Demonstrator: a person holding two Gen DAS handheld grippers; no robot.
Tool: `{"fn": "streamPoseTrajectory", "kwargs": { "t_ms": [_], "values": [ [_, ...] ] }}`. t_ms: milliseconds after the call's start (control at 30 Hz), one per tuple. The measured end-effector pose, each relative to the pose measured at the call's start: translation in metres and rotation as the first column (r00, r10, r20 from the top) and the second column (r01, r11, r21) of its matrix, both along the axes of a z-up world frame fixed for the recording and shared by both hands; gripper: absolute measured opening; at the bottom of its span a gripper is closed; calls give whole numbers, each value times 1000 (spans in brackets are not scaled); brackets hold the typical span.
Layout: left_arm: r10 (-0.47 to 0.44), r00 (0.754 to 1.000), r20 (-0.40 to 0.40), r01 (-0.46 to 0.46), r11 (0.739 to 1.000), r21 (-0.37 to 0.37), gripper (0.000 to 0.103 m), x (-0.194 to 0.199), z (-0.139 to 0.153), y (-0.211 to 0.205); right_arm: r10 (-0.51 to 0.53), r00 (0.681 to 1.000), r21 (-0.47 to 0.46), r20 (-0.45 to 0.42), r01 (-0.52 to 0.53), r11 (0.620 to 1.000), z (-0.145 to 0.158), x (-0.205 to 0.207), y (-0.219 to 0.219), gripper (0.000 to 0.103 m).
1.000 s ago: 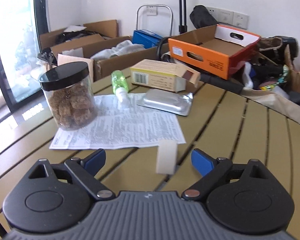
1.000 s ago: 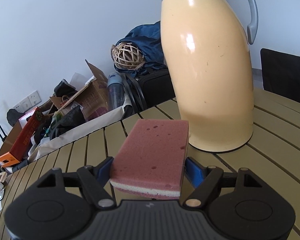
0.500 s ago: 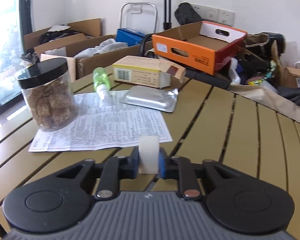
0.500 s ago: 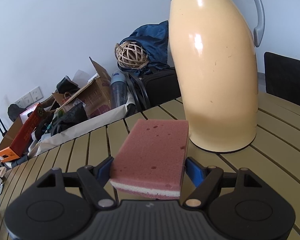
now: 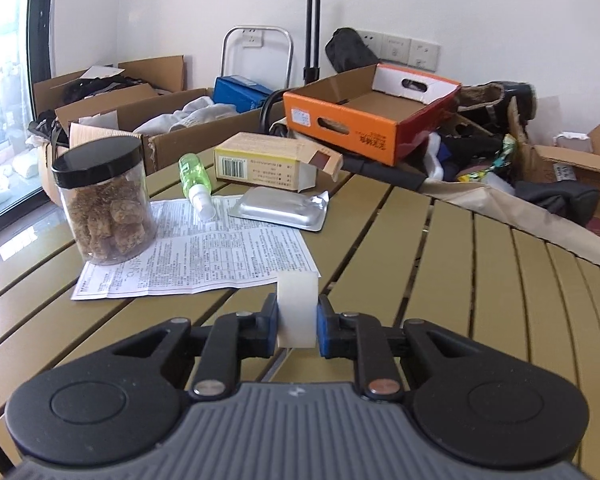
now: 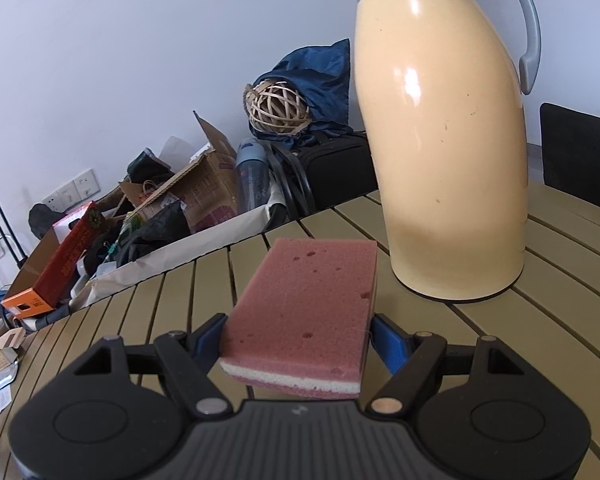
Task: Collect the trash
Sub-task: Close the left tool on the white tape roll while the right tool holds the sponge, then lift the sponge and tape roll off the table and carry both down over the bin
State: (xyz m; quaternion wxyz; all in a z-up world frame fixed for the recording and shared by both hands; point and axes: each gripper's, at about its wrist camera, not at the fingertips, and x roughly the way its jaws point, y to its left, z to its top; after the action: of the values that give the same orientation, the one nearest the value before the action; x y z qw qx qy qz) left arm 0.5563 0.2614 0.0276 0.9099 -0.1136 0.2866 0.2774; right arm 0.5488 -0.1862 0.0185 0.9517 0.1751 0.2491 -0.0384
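On the slatted table [image 5: 440, 280], the left gripper [image 5: 297, 322] is closed on a small white block [image 5: 296, 308] standing upright between its pads, while the right gripper [image 6: 296, 344] holds a pink sponge [image 6: 308, 304], long axis pointing forward.

The left gripper [image 5: 297, 326] has a grey ribbed body at the back. Two round black discs sit on either side of it. Black bars with small silver and copper screws run forward to blue pads [image 5: 326, 330] at the jaws. The right gripper [image 6: 298, 338] looks the same, with blue pads [image 6: 388, 340] too.
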Motion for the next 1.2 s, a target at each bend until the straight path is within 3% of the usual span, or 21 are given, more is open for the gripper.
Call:
{"fn": "streamPoseTrajectory", "kwargs": {
  "t_ms": [467, 800, 1200],
  "values": [
    [-118, 989, 93, 118, 993, -2, 19, -76, 45, -50, 138, 990, -15, 14, -137, 990, 11, -41, 28, 77],
    [-214, 963, 164, 218, 976, -8, 19, -153, 65, -93, 239, 970, -49, 48, -237, 970, 22, -109, 34, 77],
    [-307, 935, 178, 311, 950, 3, 19, -240, 61, -137, 314, 945, -64, 86, -310, 949, 18, -201, 16, 77]
  ]
}}
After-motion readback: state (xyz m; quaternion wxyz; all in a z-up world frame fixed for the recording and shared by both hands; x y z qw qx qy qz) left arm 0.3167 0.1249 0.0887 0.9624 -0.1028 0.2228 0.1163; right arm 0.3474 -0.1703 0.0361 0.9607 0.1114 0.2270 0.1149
